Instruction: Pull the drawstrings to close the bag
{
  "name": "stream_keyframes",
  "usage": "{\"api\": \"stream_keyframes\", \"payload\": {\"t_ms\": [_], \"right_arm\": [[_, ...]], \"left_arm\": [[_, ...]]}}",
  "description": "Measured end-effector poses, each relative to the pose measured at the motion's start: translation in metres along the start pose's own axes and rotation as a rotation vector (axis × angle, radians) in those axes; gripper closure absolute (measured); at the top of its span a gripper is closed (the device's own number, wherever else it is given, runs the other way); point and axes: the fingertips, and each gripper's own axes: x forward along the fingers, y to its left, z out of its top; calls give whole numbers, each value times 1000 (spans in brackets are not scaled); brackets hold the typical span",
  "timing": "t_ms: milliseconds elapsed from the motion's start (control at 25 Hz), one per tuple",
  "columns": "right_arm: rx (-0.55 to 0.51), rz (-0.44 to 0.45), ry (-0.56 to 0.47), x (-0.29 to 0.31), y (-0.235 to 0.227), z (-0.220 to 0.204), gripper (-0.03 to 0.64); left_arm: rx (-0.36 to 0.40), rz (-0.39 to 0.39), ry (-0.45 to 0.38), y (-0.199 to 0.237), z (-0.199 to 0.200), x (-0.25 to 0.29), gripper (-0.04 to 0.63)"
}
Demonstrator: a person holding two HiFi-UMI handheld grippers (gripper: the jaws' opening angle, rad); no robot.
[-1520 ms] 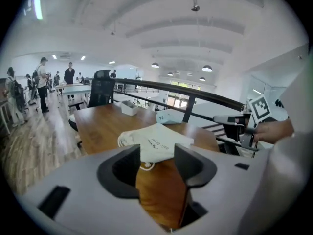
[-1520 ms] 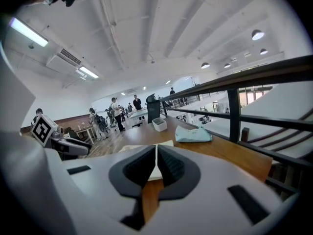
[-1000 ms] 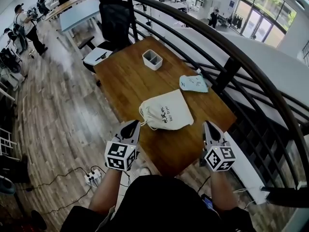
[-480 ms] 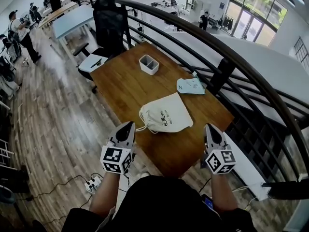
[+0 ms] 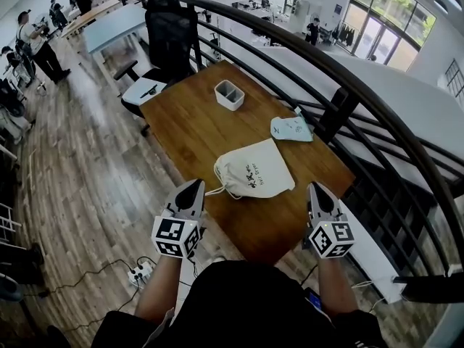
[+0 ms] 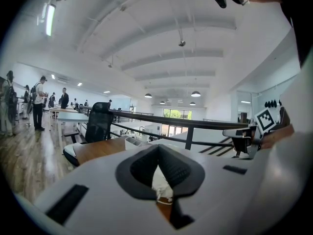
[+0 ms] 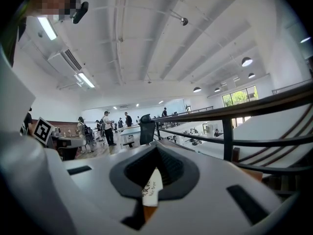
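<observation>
Both pairs of jaws are clenched tip to tip with nothing pinched between them. In the left gripper view the left gripper [image 6: 157,154] shows its dark pads meeting, and only a sliver of the cream cloth drawstring bag [image 6: 161,184] is visible beyond them. In the right gripper view the right gripper [image 7: 156,156] is closed the same way, with the bag's printed side [image 7: 151,190] beyond it.

In the head view the left gripper [image 5: 193,188] sits at 7 o'clock from the bag [image 5: 255,169]. Its forearm reaches forward from the bottom of the frame, its nose tipped slightly down at the near-left edge of the brown wooden surface [image 5: 188,125], and its marker cube faces the person. The bag lies flat near the middle of the surface, apart from both grippers. Its gathered mouth is turned to 8 o'clock, and the white drawstrings [image 5: 215,189] loop out toward the left gripper.

A white two-compartment box [image 5: 229,94] stands at 11 o'clock from the bag. A pale blue-green pouch [image 5: 291,128] lies at 1 o'clock. The right gripper [image 5: 317,189] is held at 5 o'clock from the bag, roughly parallel to the left one, at the near-right edge of the surface.
</observation>
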Motion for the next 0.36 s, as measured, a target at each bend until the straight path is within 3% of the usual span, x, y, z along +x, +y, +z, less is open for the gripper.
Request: {"api": "stream_keyframes", "payload": {"t_ms": [360], "right_arm": [[0,6,-1,-1,-1,4,624]], "left_arm": [[1,5,-9,-4,8,-1,580]]}}
